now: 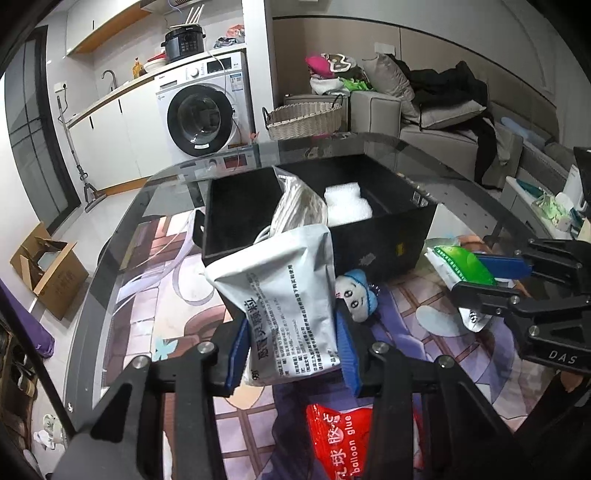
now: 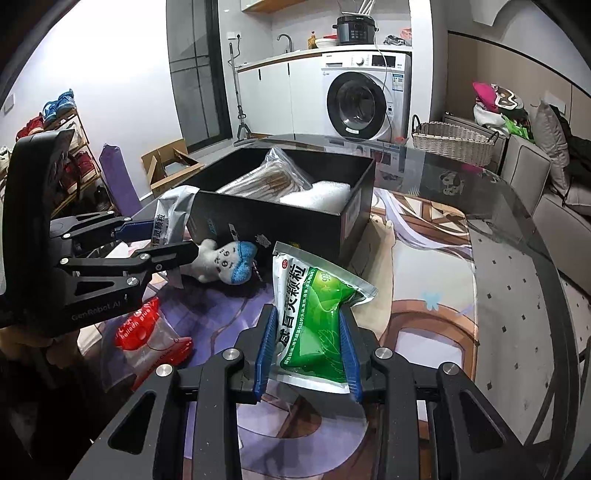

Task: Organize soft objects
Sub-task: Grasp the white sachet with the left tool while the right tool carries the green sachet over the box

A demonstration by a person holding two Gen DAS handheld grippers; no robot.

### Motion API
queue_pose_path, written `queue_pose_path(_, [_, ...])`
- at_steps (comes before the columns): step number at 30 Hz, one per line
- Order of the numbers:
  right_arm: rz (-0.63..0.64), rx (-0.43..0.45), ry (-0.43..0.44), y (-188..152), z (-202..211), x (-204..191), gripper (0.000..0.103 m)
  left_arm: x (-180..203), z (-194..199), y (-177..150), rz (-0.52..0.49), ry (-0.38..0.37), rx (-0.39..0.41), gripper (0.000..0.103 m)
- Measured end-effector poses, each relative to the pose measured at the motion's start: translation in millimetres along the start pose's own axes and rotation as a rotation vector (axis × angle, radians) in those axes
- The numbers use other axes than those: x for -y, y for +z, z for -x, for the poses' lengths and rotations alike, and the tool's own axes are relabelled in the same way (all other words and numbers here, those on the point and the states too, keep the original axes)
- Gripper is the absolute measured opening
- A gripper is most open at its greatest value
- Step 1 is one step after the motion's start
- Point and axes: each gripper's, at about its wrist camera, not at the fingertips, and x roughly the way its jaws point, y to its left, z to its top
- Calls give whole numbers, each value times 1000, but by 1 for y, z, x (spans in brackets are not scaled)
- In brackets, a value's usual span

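Left gripper (image 1: pixel 291 354) pinches a grey-white foil pouch (image 1: pixel 284 291); right gripper (image 2: pixel 308 350) clamps a green foil sachet (image 2: pixel 317 317), both just beside the black rectangular box (image 2: pixel 280 225).

Both wrist views close, sharing black box (image 1: pixel 317 218)

White washer (image 1: pixel 201 110) (beside grey sofa (image 1: pixel 436 122))

A lived-in home, kitchen corner opening onto the living room: a front-loading washing machine (image 2: pixel 364 105) under a counter with a pressure cooker (image 2: pixel 355 29) and sink tap (image 2: pixel 284 40), a grey sofa (image 1: pixel 436 122) heaped with clothes, a wicker basket (image 1: pixel 304 118), a shoe rack (image 2: pixel 55 147)
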Motion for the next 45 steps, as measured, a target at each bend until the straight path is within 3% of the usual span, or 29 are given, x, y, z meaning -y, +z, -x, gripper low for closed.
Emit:
queue_pose_path(23, [29, 103, 25, 35, 28, -26, 33, -25, 39, 31, 68, -28, 137, 41])
queue_pose_path(41, [-3, 166, 38, 86, 15, -12, 33, -40, 14, 63, 93, -27, 169, 41])
queue_pose_path(45, [-16, 216, 33, 95, 17, -9, 33, -40, 15, 66, 92, -16, 206, 41])
